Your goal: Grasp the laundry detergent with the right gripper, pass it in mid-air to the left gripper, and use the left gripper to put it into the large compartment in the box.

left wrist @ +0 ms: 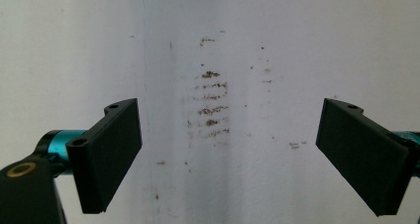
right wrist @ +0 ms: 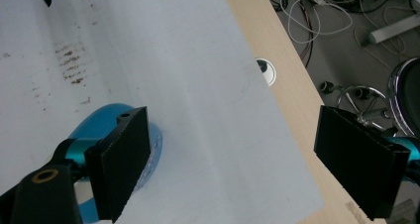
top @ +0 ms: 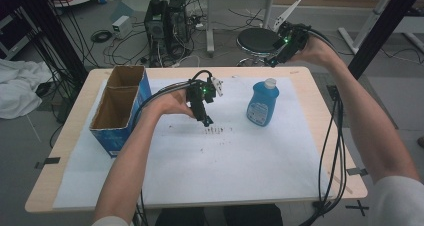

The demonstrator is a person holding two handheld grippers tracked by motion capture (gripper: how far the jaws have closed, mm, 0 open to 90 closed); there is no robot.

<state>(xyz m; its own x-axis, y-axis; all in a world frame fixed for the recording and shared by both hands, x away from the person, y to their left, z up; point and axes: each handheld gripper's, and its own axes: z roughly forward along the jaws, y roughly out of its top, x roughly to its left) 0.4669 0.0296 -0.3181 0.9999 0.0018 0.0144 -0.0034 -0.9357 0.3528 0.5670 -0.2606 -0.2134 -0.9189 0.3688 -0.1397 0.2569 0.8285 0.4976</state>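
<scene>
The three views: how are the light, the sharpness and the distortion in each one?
High view: dim, bluish light, slightly soft, the blue bottle still readable. Left gripper view: even light on the white sheet, the brown specks a little blurred, the left tool sharper. Right gripper view: the right tool is sharp; the table edge runs slanted.

— What colours are on the desk [top: 320, 136]?
— Pale wood, with a white sheet [top: 225, 161] over most of it, speckled with brown smudges [top: 216, 130] in short rows.
— The bottle [top: 262, 106]?
— Bright blue, white cap, a label in blue and white.
— And the box [top: 121, 108]?
— Blue outside, plain brown card inside.
— The left gripper [left wrist: 228, 149]?
— Black, with teal parts and a brass-coloured ring. The right gripper [right wrist: 233, 159] is the same.
</scene>
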